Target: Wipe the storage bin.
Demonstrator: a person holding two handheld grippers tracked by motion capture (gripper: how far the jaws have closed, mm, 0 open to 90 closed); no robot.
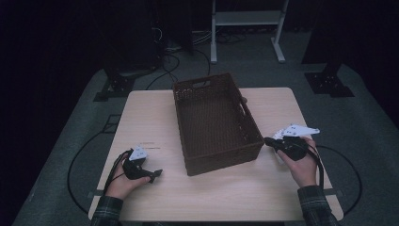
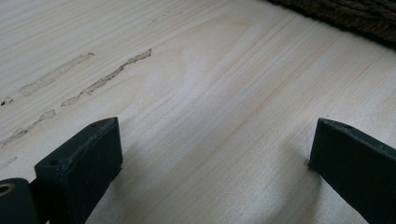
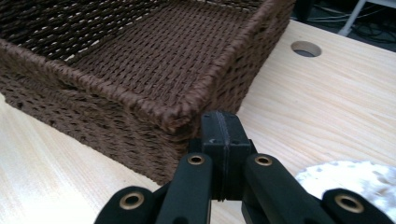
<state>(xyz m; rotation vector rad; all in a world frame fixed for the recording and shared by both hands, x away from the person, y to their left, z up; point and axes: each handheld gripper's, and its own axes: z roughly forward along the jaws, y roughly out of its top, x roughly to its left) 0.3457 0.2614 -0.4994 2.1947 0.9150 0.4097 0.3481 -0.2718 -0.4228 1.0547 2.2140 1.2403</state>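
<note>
A brown woven basket [image 1: 221, 157] stands empty in the middle of the light wooden table [image 1: 146, 117]. My left gripper [image 1: 153, 175] rests low over the table, left of the basket's near corner. In the left gripper view its jaws [image 2: 215, 135] stand wide open over bare wood, with nothing between them. My right gripper [image 1: 267, 140] is at the basket's near right corner. In the right gripper view its pads [image 3: 222, 126] are pressed together with nothing in them, just short of the basket's [image 3: 140, 98] corner.
A white fluffy thing [image 3: 355, 179] lies on the table beside my right gripper. A round hole [image 3: 306, 48] is cut in the tabletop past the basket's right side. Beyond the table are dark stands, cables and a white frame [image 1: 247, 19] on the floor.
</note>
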